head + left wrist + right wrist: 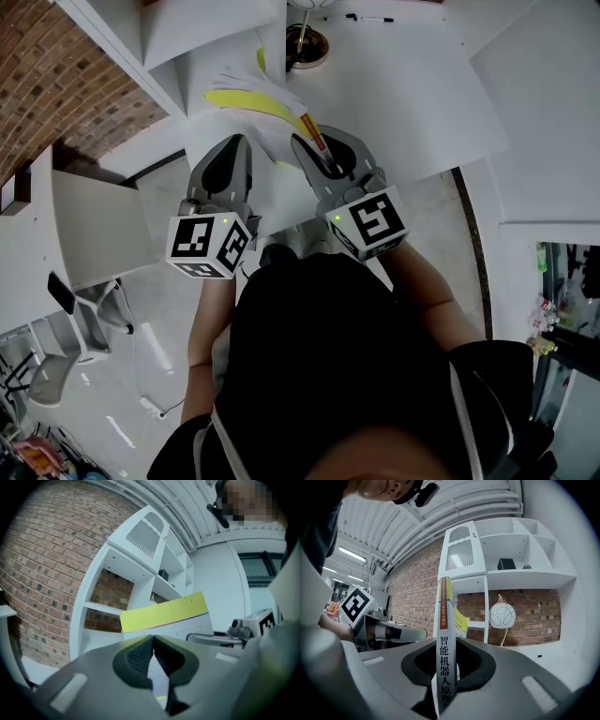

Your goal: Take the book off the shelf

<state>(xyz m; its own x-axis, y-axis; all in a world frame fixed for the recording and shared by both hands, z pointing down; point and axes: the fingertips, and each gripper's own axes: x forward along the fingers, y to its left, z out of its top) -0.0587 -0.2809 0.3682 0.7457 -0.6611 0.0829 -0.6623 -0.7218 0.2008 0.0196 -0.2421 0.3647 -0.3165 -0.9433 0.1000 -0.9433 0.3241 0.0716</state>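
While the right gripper is clamped on the book, its jaws stand part-way apart, with the pads pressed on the two covers near the spine. The book's long axis rises straight up out of the jaws, and the printed spine faces back toward the gripper. From the head view the book points forward and away from the person, its yellow cover and white pages fanning loosely to the left. It appears to hang over the white ledge at the foot of the shelf rather than rest on it, though that angle makes the gap hard to judge.

The left gripper holds nothing: its jaw tips meet and only a narrow slit shows lower down. It hovers just beside the right one, and from there the book lies ahead and slightly to the right, apart from the tips.

In the right gripper view the shelf stands well behind the book, with a round white lamp in one compartment. The book looks clear of the compartments, so what remains is probably to carry it back toward the person, and the right hand alone has it.
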